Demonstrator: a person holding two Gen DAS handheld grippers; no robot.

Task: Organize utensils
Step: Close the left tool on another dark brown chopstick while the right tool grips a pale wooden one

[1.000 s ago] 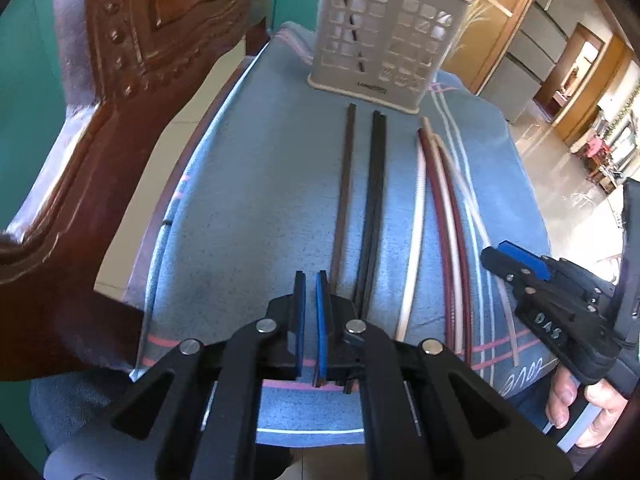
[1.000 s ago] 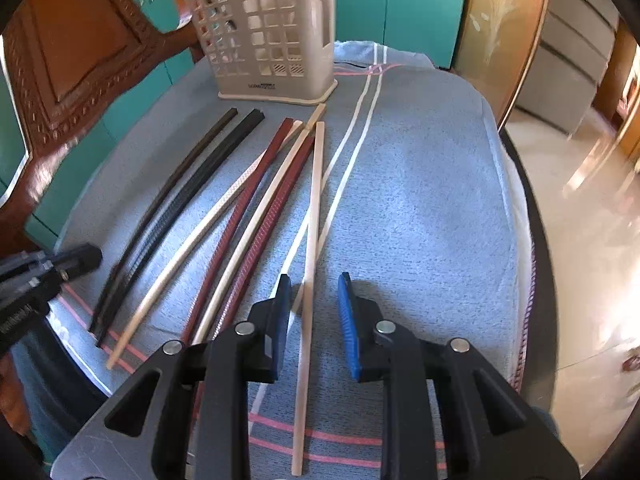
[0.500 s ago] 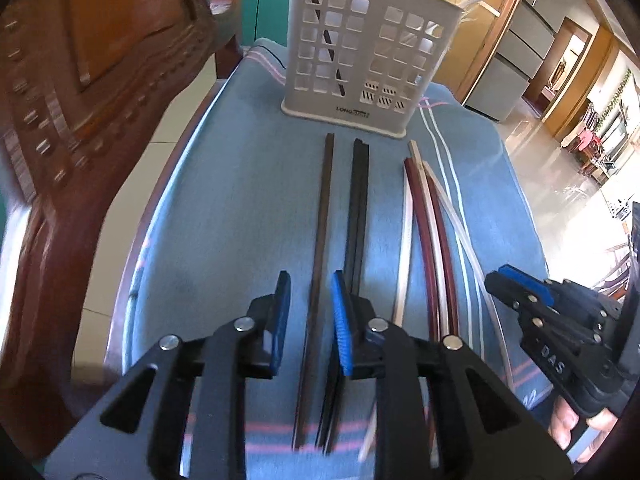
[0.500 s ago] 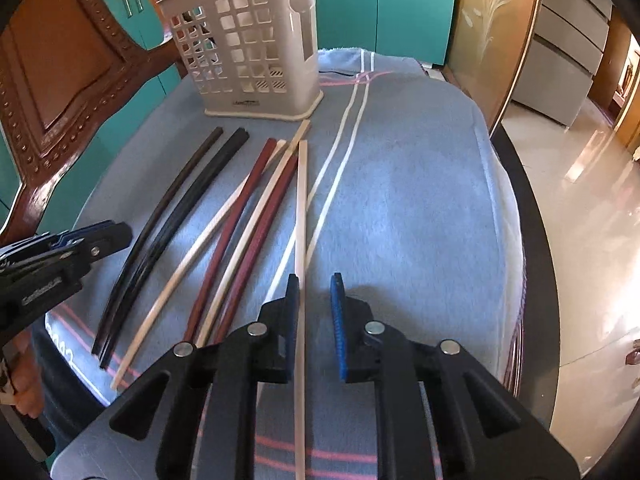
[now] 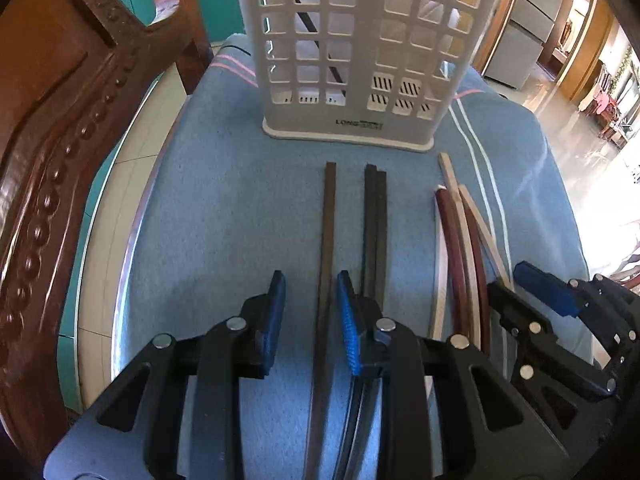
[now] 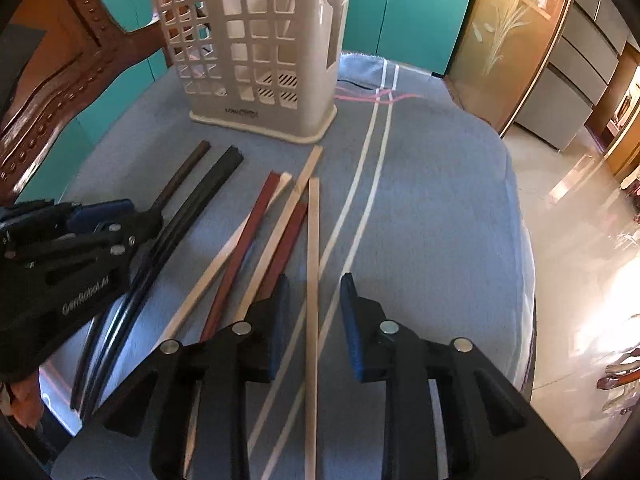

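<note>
At the far left a carved wooden chair back (image 5: 60, 152) stands close beside the table's curved edge (image 5: 120, 264), with a bare strip of blue cloth (image 5: 224, 216) between that edge and the first chopstick. The left gripper (image 5: 310, 312) hangs low over the cloth with its jaws parted wide, straddling the dark brown chopstick (image 5: 329, 220); whether a pad touches it cannot be told. Just right of it lies the black chopstick pair (image 5: 376, 224), side by side, then a fanned bundle of red chopsticks (image 5: 450, 240) and pale wooden chopsticks (image 5: 450, 172). All tips point toward the perforated white utensil basket (image 5: 360, 44), which stands upright at the far end, already holding one dark chopstick aslant. The right gripper (image 6: 312, 312) is likewise spread wide around the rightmost pale chopstick (image 6: 313, 240). Beyond it the cloth lies open past its white stripes (image 6: 372, 160) to the table's right edge (image 6: 528, 264).
</note>
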